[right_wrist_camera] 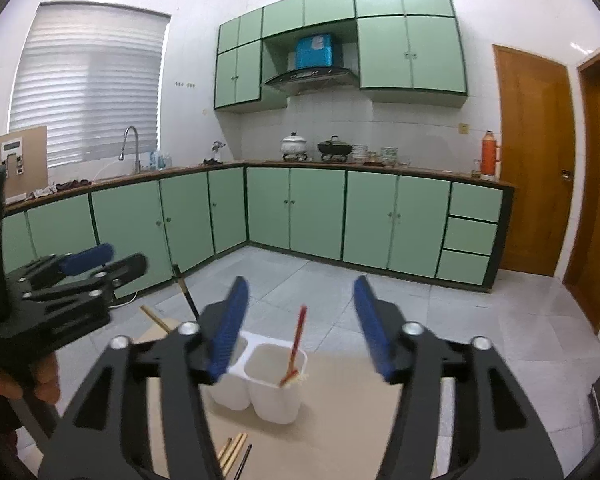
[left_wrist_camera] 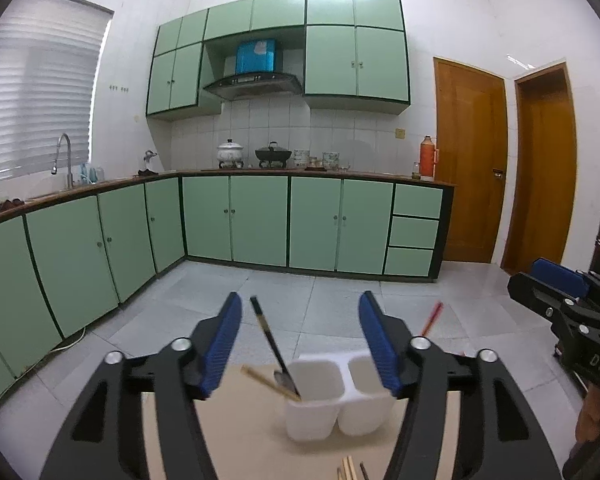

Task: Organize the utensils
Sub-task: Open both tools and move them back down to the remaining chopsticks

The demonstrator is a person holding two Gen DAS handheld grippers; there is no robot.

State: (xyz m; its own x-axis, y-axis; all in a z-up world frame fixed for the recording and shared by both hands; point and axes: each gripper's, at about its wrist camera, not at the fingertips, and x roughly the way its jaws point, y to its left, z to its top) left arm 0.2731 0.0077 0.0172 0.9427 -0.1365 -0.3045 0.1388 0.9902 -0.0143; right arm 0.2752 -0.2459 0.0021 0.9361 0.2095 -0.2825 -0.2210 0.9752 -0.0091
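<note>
Loose chopsticks lie at the near edge of the table. Left gripper and right gripper both have jaws spread wide, holding nothing, hovering just short of the white two-compartment holder. Black utensil and wooden chopstick lean in its left compartment, red-handled utensil in its right. Green cabinets behind.

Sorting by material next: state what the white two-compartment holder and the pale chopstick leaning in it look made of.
White two-compartment holder: likely plastic, with smooth, matte, slightly translucent walls and rounded moulded corners. Pale chopstick: probably bamboo or wood, judging by its tan, dull, squared shaft; blur hides any grain.
</note>
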